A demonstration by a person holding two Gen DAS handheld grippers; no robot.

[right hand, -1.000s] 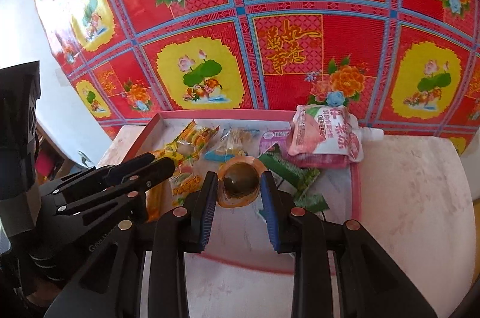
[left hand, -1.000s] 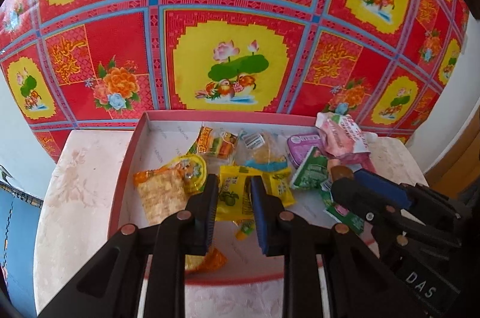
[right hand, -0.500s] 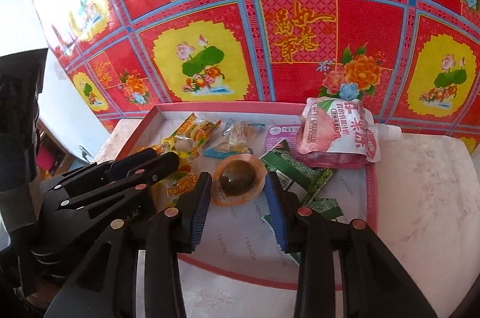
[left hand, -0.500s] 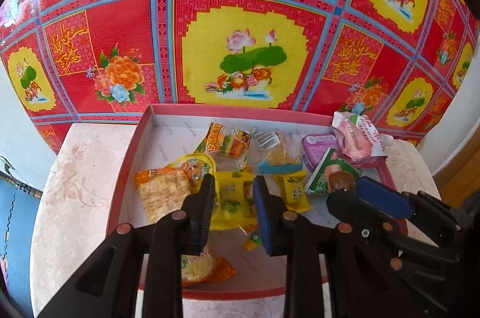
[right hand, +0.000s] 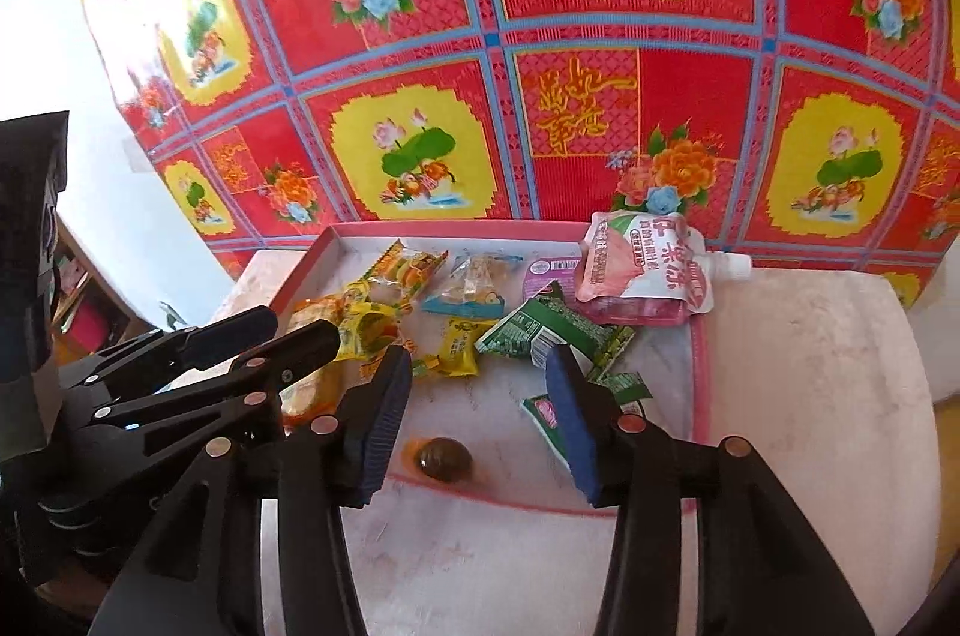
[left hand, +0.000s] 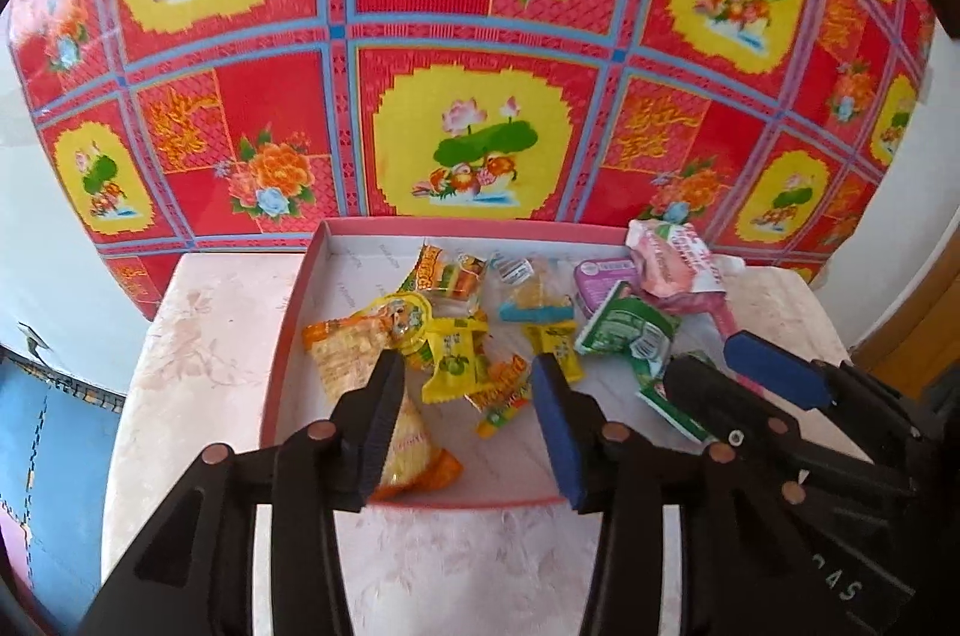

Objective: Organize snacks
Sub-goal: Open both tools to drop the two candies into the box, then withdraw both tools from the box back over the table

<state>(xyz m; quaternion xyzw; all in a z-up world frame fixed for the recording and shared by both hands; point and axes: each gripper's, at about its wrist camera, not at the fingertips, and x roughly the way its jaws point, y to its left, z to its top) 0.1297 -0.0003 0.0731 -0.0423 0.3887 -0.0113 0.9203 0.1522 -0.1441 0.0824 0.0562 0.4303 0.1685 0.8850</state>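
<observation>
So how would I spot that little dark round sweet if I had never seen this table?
Find the shallow red-rimmed tray on the pale table. Look along its near edge, below the open right claw. There lies a dark brown round sweet in clear orange-tinted wrap, alone; the other snacks are flat printed packets farther back.

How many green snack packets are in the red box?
2. One green packet lies mid-box, just in front of the pink pouch. The other green packet sits nearer the front, partly hidden by the right hand-held gripper. More could be hidden.
</observation>
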